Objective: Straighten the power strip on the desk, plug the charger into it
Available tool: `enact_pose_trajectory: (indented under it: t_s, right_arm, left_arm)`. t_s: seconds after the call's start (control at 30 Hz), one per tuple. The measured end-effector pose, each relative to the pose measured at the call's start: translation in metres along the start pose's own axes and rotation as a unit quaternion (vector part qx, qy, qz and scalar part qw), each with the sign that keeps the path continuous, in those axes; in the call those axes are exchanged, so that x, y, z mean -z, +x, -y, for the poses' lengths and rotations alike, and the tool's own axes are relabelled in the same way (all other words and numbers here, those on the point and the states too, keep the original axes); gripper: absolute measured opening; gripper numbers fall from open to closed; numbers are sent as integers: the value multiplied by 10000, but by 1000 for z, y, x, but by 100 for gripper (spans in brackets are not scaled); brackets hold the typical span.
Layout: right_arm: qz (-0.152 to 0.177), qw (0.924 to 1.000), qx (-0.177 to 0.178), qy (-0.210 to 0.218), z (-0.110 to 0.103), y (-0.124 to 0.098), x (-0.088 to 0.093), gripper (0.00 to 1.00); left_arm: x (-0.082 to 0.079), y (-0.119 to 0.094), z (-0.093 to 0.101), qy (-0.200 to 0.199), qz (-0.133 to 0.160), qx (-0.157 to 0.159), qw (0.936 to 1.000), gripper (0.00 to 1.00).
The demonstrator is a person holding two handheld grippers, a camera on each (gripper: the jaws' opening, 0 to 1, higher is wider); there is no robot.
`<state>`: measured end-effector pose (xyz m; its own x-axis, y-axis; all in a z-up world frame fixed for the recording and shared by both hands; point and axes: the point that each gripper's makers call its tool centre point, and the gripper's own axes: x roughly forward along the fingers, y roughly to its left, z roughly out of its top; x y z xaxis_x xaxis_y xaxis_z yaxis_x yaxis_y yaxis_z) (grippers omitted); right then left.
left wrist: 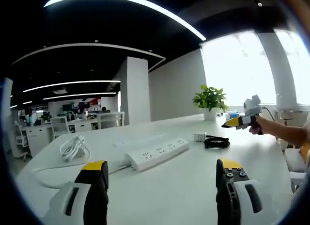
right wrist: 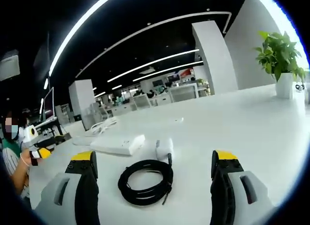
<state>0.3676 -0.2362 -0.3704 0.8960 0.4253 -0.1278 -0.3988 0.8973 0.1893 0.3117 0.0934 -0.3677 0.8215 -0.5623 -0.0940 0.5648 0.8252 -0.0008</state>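
Bare desk [left wrist: 174, 186] lies open ahead of my left gripper [left wrist: 162, 179] up to the power strip [left wrist: 157, 153] — its coiled white cord [left wrist: 72, 147] sits off left. Before my right gripper [right wrist: 152, 171], the charger [right wrist: 164, 148] and its black cable coil [right wrist: 145, 181] block the way — open desk beyond, toward the potted plant [right wrist: 281, 60].

Place: open-plan office | evidence: rows of desks [left wrist: 72, 125], monitors [left wrist: 80, 106], ceiling light strips [left wrist: 72, 84]

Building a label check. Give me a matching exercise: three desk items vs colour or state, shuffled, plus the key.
Things:
1. strip
2. coiled cable
3. plant

States:
A. green, in a white pot
B. black, coiled next to the white charger
C. white, lying flat with sockets up

Pairs: 1-C, 2-B, 3-A
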Motion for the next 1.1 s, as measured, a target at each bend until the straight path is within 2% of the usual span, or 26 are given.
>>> enact_pose_trajectory:
  t_s: [0.13, 0.47, 0.8, 1.1]
  right_arm:
    - [-97, 9999, 55, -79, 5, 4, 3, 92]
    - [-332, 9987, 241, -302, 17, 7, 15, 73]
    - [-538, 9962, 301, -611, 19, 12, 21, 70]
    - [-478, 9970, 332, -520, 22, 27, 13, 69]
  left_arm:
    - [1, 0, 0, -14, -10, 2, 10000, 94]
    - [-1, -1, -2, -21, 23, -20, 10000, 94]
    - [2, 0, -1, -49, -3, 3, 10000, 94]
    - [5, 1, 1, -69, -27, 6, 10000, 94]
